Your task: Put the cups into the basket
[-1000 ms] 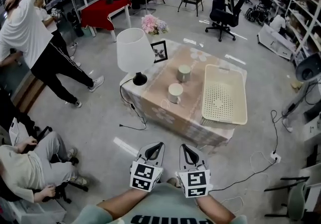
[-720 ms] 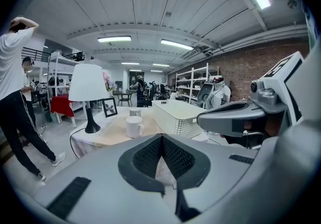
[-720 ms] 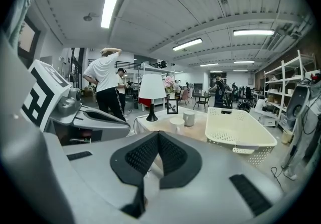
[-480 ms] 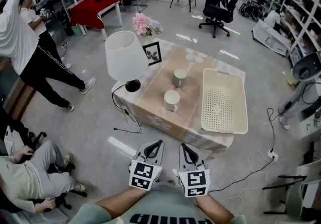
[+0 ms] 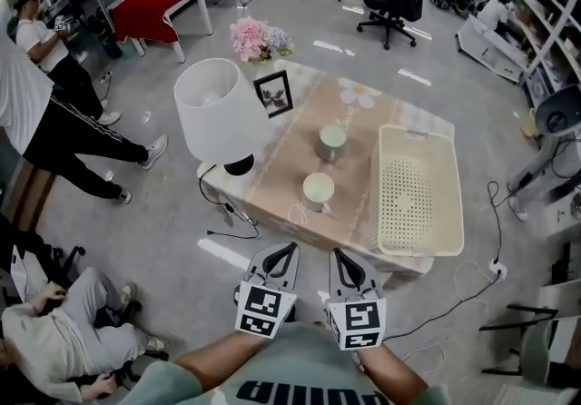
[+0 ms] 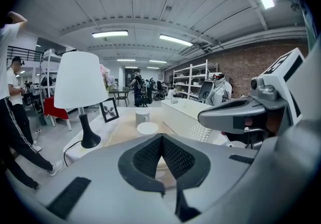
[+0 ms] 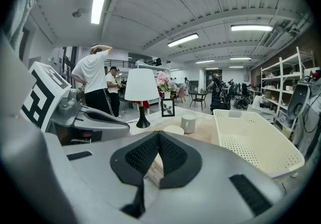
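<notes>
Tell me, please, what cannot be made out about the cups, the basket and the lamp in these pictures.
- Near cup: lower part hidden behind the right gripper, right gripper view.
- Basket: right side covered by that gripper, left gripper view.
- Lamp: stem hidden under its shade, head view.
- Framed picture: image too small to read, every view.

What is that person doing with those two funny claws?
A person holds a left claw and a right claw. Both are shut with nothing in them, and they are not at the table yet. The near cup and the far cup stand on the table beside the basket. Neither cup is in the basket yet. A lamp stands on the table too.
</notes>
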Demonstrator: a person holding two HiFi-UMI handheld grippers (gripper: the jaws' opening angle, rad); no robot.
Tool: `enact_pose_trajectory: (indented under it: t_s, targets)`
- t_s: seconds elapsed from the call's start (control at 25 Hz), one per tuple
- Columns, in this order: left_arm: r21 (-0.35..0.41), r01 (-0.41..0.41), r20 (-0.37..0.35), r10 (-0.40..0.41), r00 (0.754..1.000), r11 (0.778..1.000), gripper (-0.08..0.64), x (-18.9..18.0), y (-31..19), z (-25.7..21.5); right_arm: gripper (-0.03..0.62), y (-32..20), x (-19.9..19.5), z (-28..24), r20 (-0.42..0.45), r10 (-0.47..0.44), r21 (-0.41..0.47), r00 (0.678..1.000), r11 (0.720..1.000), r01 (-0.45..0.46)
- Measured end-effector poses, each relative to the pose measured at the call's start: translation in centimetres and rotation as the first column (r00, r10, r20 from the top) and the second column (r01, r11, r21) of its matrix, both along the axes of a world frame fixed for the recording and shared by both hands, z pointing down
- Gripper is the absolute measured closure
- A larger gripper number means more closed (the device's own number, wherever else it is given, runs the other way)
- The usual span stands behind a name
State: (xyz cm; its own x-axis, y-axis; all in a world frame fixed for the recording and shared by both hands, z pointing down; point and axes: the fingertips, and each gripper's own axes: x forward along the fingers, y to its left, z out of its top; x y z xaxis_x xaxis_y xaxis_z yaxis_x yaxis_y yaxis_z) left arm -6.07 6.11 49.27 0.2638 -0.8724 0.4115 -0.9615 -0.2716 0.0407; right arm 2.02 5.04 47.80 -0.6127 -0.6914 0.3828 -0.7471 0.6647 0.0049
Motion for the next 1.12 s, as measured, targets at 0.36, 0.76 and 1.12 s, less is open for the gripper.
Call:
enact_pose_trajectory:
  t_s: [0.36, 0.76, 1.12]
  targets:
    - [0.005, -0.073, -0.021, 0.073, 0.997, 0.997, 0.555, -2.6, -5.2, -0.3, 0.58, -4.3, -2.1, -0.2, -0.017, 0.089, -0.011, 0.996, 0.996, -0.089]
    - [0.029, -0.135, -0.057, 0.137, 0.989, 0.99, 0.555, -5.5, -8.6, -0.6, 0.58, -7.5, -4.0, -1.0, -0.045, 0.18, 0.009, 0.983, 0.984, -0.18]
    - [0.048, -0.149, -0.072, 0.152, 0.986, 0.988, 0.555, -7.0, -9.4, -1.9, 0.58, -8.7, -4.6, -2.8, -0.065, 0.218, 0.037, 0.974, 0.976, -0.216]
